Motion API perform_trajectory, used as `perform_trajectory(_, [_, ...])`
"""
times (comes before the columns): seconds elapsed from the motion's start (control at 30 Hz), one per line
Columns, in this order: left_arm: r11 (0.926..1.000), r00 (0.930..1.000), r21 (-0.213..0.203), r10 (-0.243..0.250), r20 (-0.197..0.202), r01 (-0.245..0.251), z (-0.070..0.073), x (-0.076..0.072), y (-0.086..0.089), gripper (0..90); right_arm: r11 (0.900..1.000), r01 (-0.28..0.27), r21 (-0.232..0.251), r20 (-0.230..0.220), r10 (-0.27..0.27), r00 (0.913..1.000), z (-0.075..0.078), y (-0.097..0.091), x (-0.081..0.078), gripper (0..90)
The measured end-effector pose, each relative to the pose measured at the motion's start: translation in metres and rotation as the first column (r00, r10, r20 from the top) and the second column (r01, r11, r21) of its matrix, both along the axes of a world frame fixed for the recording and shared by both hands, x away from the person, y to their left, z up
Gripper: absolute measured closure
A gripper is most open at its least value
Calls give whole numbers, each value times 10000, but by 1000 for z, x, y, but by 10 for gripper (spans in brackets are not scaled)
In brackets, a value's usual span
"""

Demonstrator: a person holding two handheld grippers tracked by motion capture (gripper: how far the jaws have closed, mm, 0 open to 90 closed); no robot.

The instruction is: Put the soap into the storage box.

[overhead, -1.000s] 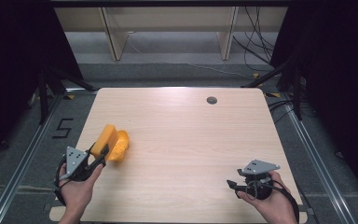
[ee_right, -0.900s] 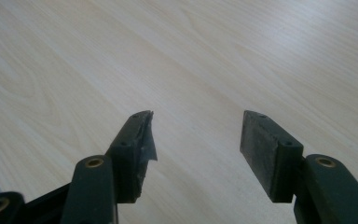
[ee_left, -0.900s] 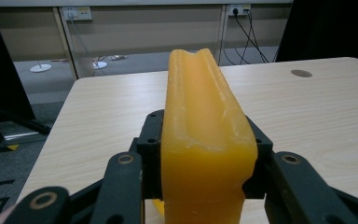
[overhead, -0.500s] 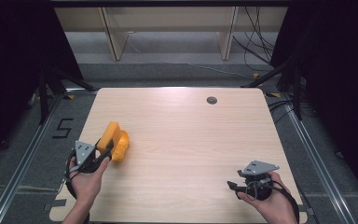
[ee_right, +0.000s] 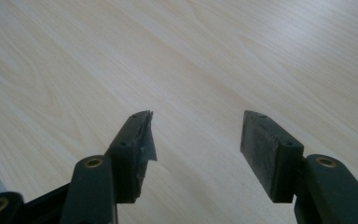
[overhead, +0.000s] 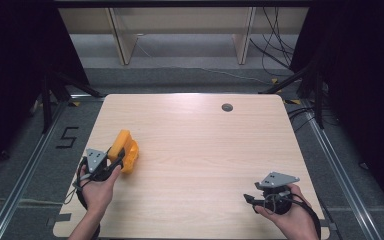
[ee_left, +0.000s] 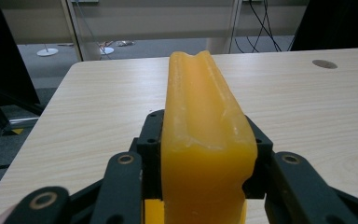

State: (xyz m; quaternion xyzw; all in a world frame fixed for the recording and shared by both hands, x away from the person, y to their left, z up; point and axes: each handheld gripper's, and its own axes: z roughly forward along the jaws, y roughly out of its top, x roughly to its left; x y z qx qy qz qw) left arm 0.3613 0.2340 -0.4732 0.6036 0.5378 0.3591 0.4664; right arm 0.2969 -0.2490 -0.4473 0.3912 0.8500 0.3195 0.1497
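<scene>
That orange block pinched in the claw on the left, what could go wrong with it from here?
The left claw grips the orange block only at its near end, and most of it sticks out ahead, so it might tip or slip in the jaws. It sits near the left edge of the table, so a drop could land on the floor. The right claw is open, far off, no backup.

The high view looks forward and down on the whole table (overhead: 200,150). The left gripper view looks close along its jaws, level across that tabletop. The right gripper view tilts steeply down at bare wood between its jaws.
</scene>
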Motion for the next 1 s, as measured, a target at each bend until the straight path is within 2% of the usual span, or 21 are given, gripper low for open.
perform_trajectory(0.23, [10000,9999,51,69,-89,-69,-6,4,0,606,10000,-93,-32,-94,92,9999,-1,1,0,439])
perform_trajectory(0.33, [10000,9999,-7,89,-62,-89,-8,4,0,605,10000,-14,38,-278,15,9996,-1,2,-1,439])
perform_trajectory(0.37, [10000,9999,-32,92,-72,-92,-9,4,0,605,9997,-197,-118,-32,197,9998,-2,0,0,439])
perform_trajectory(0.47, [9999,10000,-153,-11,-28,10,-14,5,-1,605,9999,-141,-86,-100,141,9999,-3,1,0,439])
perform_trajectory(0.5, [10000,9999,-69,17,-120,-18,-15,5,-1,605,9999,-154,-63,-232,153,9996,-3,2,-1,439])
perform_trajectory(0.53, [10000,9999,-91,-3,-129,2,-16,6,0,605,9995,-284,-118,-103,283,9995,-4,2,0,439])
perform_trajectory(0.63, [9996,9998,-275,7,-218,-13,-20,6,1,605,9994,-327,-105,-87,326,9994,-5,3,0,439])
perform_trajectory(0.7, [9995,9999,-319,-10,-168,4,-21,6,1,604,9996,-255,-82,-233,253,9994,-4,3,-1,439])
perform_trajectory(0.73, [9994,9999,-339,-7,-146,2,-21,6,1,604,9993,-338,-140,-109,337,9994,-5,2,0,439])
perform_trajectory(0.87, [9997,9999,-239,-45,-132,42,-21,6,1,603,9996,-271,-8,-212,271,9994,-6,4,-1,439])
perform_trajectory(1.0, [9998,9999,-154,-113,-92,112,-22,6,0,601,9988,-461,-142,-230,458,9987,-6,3,0,439])
